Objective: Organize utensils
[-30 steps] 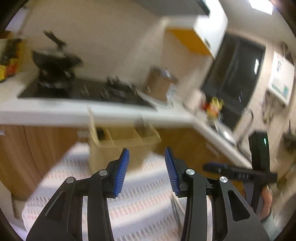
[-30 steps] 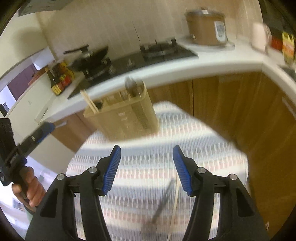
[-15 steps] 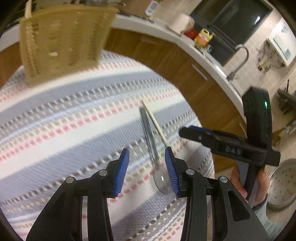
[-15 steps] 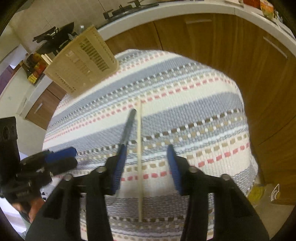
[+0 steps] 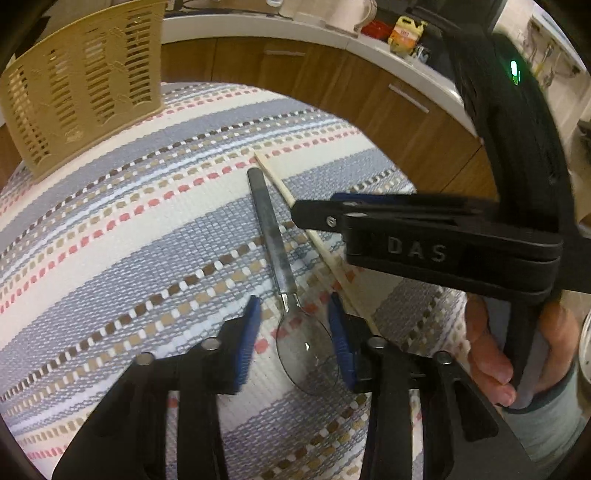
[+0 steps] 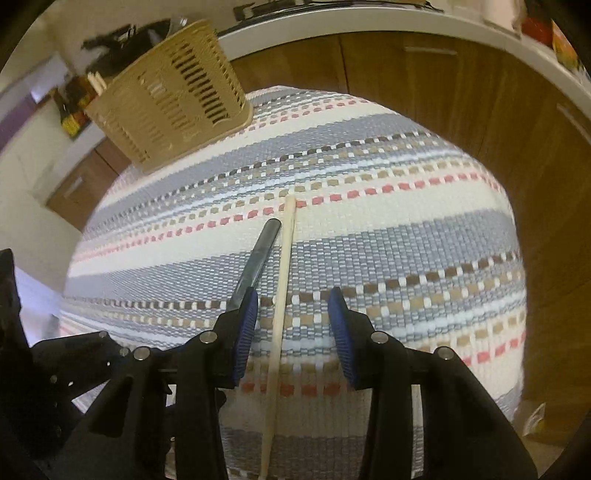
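Observation:
A metal spoon (image 5: 275, 236) and a pale wooden chopstick (image 5: 275, 176) lie side by side on a striped cloth (image 5: 110, 229). My left gripper (image 5: 293, 321) is open and low over the cloth, its blue pads either side of the spoon's bowl. My right gripper (image 6: 291, 314) is open, its pads straddling the chopstick (image 6: 282, 280), with the spoon handle (image 6: 258, 254) by the left pad. It also shows in the left wrist view (image 5: 424, 236), over the chopstick. A tan slotted utensil basket (image 5: 85, 99) stands at the cloth's far left (image 6: 173, 96).
Wooden cabinet fronts (image 6: 443, 85) under a white counter (image 5: 295, 27) curve behind the cloth-covered table. Bottles (image 5: 406, 33) stand on the counter. The table's edge drops off on the right (image 6: 517, 295).
Both grippers have tilted down from the kitchen view and come low over the cloth. The left has closed in around the spoon's bowl, the right around the chopstick.

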### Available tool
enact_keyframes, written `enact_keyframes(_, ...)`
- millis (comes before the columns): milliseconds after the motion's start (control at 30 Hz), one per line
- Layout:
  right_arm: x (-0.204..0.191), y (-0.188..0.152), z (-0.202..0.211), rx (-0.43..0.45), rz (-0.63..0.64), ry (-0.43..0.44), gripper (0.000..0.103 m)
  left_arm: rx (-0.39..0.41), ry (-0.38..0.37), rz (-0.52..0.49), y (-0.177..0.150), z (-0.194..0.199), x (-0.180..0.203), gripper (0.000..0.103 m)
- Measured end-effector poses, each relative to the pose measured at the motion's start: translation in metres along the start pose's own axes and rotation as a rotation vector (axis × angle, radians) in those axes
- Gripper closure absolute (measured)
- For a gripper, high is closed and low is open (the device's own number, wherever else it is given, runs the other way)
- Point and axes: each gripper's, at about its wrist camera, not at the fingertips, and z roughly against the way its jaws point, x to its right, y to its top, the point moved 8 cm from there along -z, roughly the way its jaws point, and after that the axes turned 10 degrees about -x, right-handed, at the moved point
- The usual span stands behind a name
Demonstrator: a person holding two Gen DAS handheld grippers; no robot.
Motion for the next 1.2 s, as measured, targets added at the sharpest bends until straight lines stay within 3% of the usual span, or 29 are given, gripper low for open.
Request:
enact_keyframes(67,-0.003,0.001,-0.002,-0.007,0.032,-0.046,0.07,0.005,0.041,-0.01,0.001,0.0,0.002,0.077)
enact_keyframes(200,-0.006,0.001,-0.004,-0.012,0.07,-0.116,0.083,0.019,0.097,-0.012,0.004,-0.003,-0.001,0.095)
enact_keyframes(400,-0.013,-0.002,-0.006,-0.026,0.078,-0.106,0.097,0.051,0.071,0.087,-0.003,0.011,-0.023,0.1)
enact_keyframes(633,-0.011,-0.003,-0.01,-0.057,0.046,-0.101,0.098,0.069,0.061,0.254,-0.017,0.033,-0.081,0.1)
enact_keyframes(767,-0.013,-0.002,-0.013,-0.098,0.038,-0.076,0.091,0.062,0.049,0.301,-0.022,0.041,-0.103,0.099)
enact_keyframes(833,-0.016,-0.001,-0.014,-0.118,0.043,-0.059,0.081,0.051,0.041,0.309,-0.025,0.043,-0.11,0.099)
enact_keyframes(933,-0.026,-0.001,-0.016,-0.145,0.073,-0.071,0.058,0.043,0.042,0.304,-0.036,0.053,-0.12,0.099)
enact_keyframes(1033,-0.031,0.0,-0.019,-0.15,0.098,-0.122,0.057,0.039,0.021,0.312,-0.039,0.06,-0.129,0.092)
enact_keyframes(1200,-0.028,0.006,-0.019,-0.19,0.058,-0.092,0.057,0.009,-0.037,0.317,-0.029,0.062,-0.139,0.079)
